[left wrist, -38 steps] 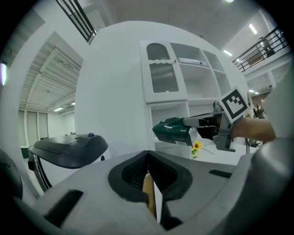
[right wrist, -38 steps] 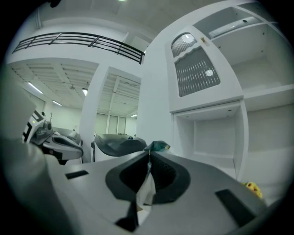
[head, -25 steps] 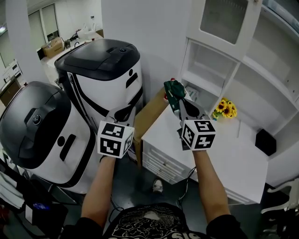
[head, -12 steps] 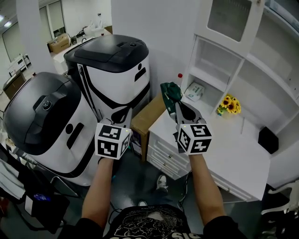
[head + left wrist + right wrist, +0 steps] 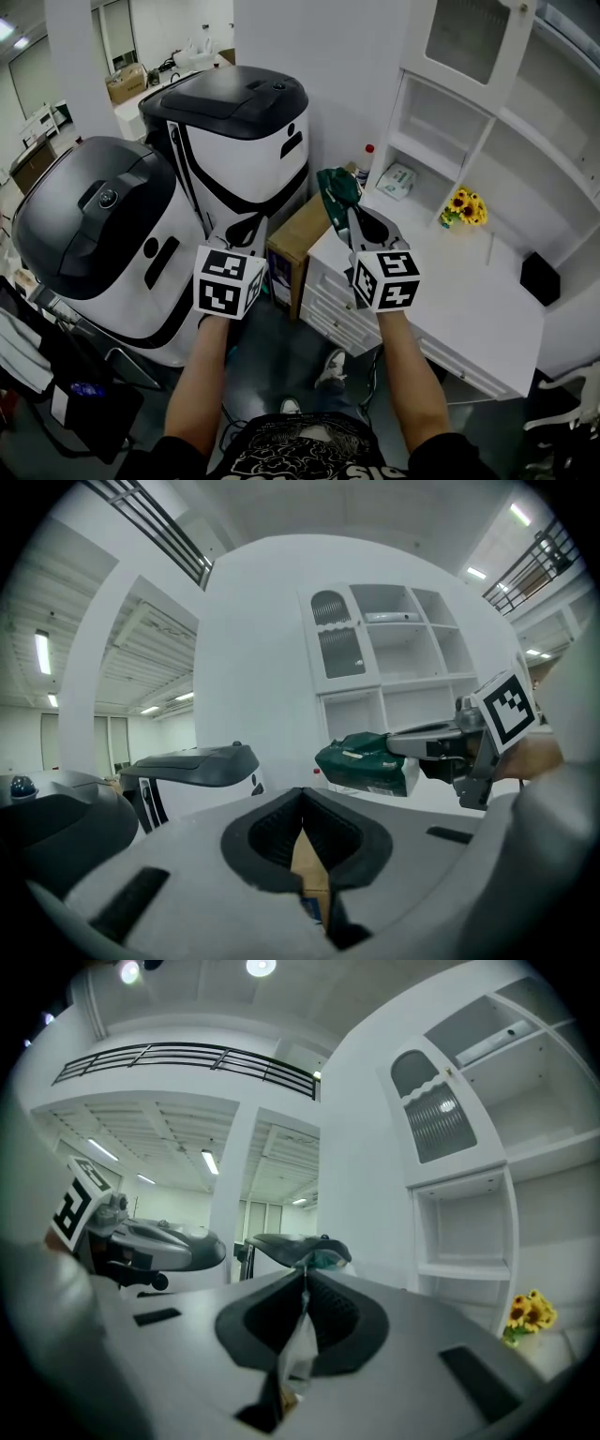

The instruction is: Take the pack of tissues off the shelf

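Pinching the pack of tissues point(image 5: 337, 187) by a thin fold of its wrapper, the right claw point(image 5: 348, 206) held it up in the air, clear of the shelf unit point(image 5: 441, 127). Seen from the head view, the green pack hung above the left end of the white desk point(image 5: 469, 309), between the shelf unit and the nearer of two large black-and-white machines point(image 5: 239, 131). In the right gripper view the jaws were pressed together on clear plastic, with a green corner of the pack showing just past their tips.

The left claw point(image 5: 302, 792) was pressed together with nothing between its jaws; only a cardboard box point(image 5: 298, 232) showed through the hollow behind them. It was held lower and to the left of the right claw, over the gap between the desk and the second machine point(image 5: 94, 225), apart from the pack. The left gripper view showed the pack from the side, sticking out level from the right claw's fingers.

On the desk's far side, at the foot of the shelf unit, lay a small pale packet point(image 5: 398, 178), with a red-capped bottle point(image 5: 367, 157) to its left and a bunch of yellow sunflowers point(image 5: 461, 207) to its right. A black object point(image 5: 534, 278) sat near the desk's right end. The cardboard box stood on the floor against the desk's left side.
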### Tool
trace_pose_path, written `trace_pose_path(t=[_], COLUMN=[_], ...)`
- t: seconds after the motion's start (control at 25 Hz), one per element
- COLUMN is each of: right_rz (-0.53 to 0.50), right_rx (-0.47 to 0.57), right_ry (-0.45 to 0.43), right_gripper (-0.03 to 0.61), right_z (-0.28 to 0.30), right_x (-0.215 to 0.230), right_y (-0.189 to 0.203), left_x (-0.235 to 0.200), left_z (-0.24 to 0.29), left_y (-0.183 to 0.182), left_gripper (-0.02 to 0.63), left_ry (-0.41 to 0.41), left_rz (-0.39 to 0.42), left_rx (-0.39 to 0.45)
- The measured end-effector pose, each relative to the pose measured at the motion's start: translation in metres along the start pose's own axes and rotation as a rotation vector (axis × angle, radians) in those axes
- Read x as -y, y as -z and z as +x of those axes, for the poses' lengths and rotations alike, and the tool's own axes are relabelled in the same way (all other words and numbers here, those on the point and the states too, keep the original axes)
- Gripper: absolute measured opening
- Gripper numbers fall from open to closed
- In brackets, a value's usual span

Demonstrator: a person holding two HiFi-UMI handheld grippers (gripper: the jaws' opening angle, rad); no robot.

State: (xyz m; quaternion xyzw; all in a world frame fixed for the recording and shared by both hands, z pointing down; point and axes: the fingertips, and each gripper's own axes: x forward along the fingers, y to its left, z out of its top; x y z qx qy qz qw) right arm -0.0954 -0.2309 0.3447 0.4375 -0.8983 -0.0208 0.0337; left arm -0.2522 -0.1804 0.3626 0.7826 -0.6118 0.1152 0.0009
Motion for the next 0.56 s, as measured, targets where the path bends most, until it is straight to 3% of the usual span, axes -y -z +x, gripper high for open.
trace_pose_path(t=[0.56], right_rz=[0.028], right_rx=[0.018], right_ry=[0.004], right_gripper=[0.008], right_z=[-0.014], right_x=[-0.002], right_y=[-0.008], left_x=[0.002], left_z=[-0.009], left_y=[-0.001], left_gripper=[0.009], left_ry=[0.000], left_rz=[-0.009], left_rx=[0.009])
